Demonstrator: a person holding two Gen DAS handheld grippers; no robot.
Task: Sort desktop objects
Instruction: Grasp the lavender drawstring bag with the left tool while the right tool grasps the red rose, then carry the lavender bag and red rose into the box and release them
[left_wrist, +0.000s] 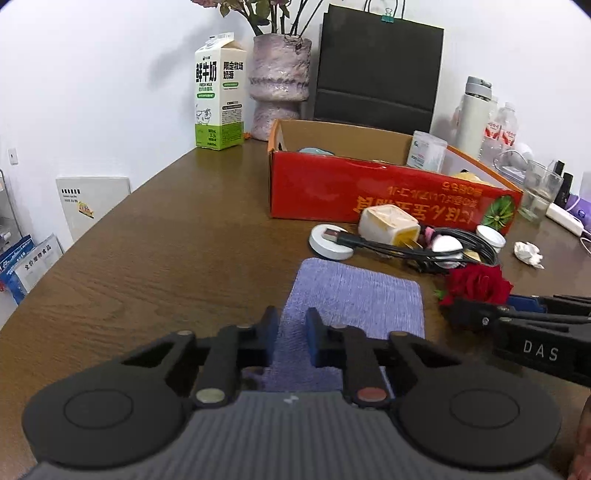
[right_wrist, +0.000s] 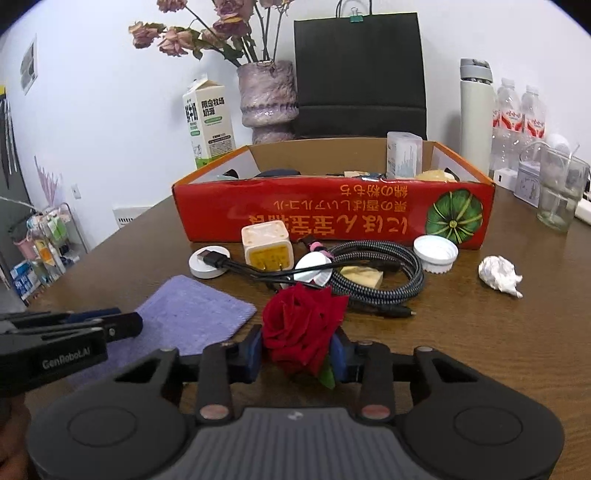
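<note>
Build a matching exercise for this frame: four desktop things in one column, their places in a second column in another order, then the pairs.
Things:
1. red rose
2. purple cloth
3. crumpled paper
4. milk carton

Places:
A. standing beside the vase, by the wall
B. between the right gripper fingers
C. alone on the table, right of the cables
D. flat on the table, its near edge between the left gripper fingers

Pairs: 1-B, 2-D, 3-C, 4-A
</note>
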